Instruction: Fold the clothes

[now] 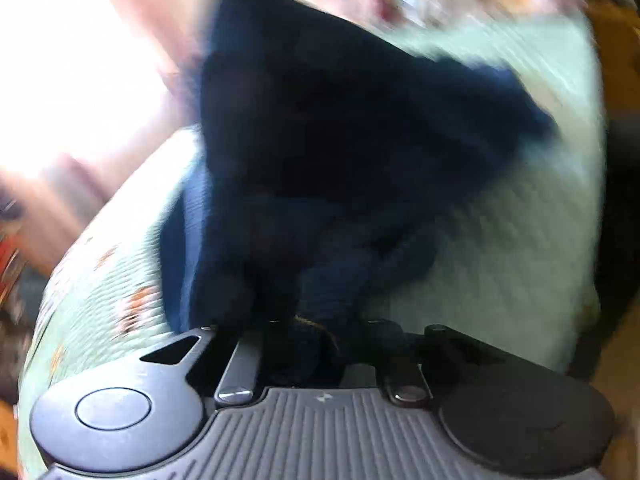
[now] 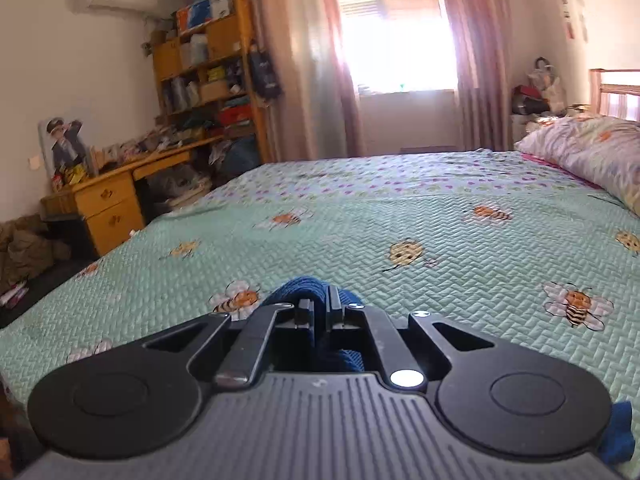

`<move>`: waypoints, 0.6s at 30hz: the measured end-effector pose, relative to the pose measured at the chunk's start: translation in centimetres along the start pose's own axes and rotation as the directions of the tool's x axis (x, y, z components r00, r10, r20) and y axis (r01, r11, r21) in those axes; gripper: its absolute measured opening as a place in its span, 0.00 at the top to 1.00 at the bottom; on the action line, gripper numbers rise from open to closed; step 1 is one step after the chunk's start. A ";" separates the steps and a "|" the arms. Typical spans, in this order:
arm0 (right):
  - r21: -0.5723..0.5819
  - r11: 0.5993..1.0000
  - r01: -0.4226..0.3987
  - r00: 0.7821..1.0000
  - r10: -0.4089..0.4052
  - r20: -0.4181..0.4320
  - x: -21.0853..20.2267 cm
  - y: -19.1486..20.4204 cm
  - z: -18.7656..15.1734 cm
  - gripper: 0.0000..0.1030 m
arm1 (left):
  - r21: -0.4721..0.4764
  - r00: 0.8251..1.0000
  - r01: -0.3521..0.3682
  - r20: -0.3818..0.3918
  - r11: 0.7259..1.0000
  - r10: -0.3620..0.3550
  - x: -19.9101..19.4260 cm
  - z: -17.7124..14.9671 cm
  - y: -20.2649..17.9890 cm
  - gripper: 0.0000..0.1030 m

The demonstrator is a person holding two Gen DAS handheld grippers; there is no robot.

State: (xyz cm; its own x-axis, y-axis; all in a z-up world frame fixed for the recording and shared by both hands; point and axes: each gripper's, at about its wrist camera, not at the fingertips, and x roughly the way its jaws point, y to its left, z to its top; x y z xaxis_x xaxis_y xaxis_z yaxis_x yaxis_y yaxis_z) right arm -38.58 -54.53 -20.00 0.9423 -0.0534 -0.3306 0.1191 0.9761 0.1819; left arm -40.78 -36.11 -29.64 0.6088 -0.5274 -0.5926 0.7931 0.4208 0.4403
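Observation:
A dark blue knitted garment [image 1: 340, 140] fills the middle of the blurred left wrist view, hanging above the green bee-print bedspread [image 1: 500, 240]. My left gripper [image 1: 308, 328] is closed into its lower edge, with cloth bunched between the fingers and hiding their tips. In the right wrist view a fold of the same blue garment [image 2: 296, 286] bulges up between the fingers, and my right gripper [image 2: 319, 306] is shut on it above the bedspread [image 2: 400, 220]. More blue cloth [image 2: 618, 436] hangs at the lower right edge.
A floral pillow [image 2: 592, 152] lies at the bed's right end by a wooden headboard [image 2: 616, 92]. A cluttered wooden desk [image 2: 104, 200] and shelf [image 2: 208, 68] stand left of the bed. Curtains frame a bright window [image 2: 396, 32] beyond it.

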 end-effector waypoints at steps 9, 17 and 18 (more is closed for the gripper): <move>0.093 0.996 -0.012 0.979 -0.007 0.203 -5.9 -1.0 5.5 0.94 | -0.302 0.920 -0.069 0.349 0.951 0.178 -14.9 1.9 9.3 0.86; 0.238 0.971 0.034 0.999 -0.042 0.028 -2.2 -2.9 3.8 0.89 | -0.307 0.927 -0.015 0.352 0.952 0.128 -18.6 -0.8 9.5 0.85; 0.253 0.966 0.053 0.997 -0.037 -0.068 -0.4 -3.1 2.7 0.74 | -0.316 0.944 -0.005 0.310 0.949 0.108 -17.4 -1.2 9.1 0.85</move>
State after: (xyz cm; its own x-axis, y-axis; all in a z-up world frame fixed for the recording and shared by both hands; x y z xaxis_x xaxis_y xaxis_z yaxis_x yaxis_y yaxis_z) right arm -38.45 -58.08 -17.98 0.9136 -0.0752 -0.3996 0.2445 0.8868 0.3922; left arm -44.17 -22.22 -16.20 0.6663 -0.6814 -0.3027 0.7439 0.6354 0.2072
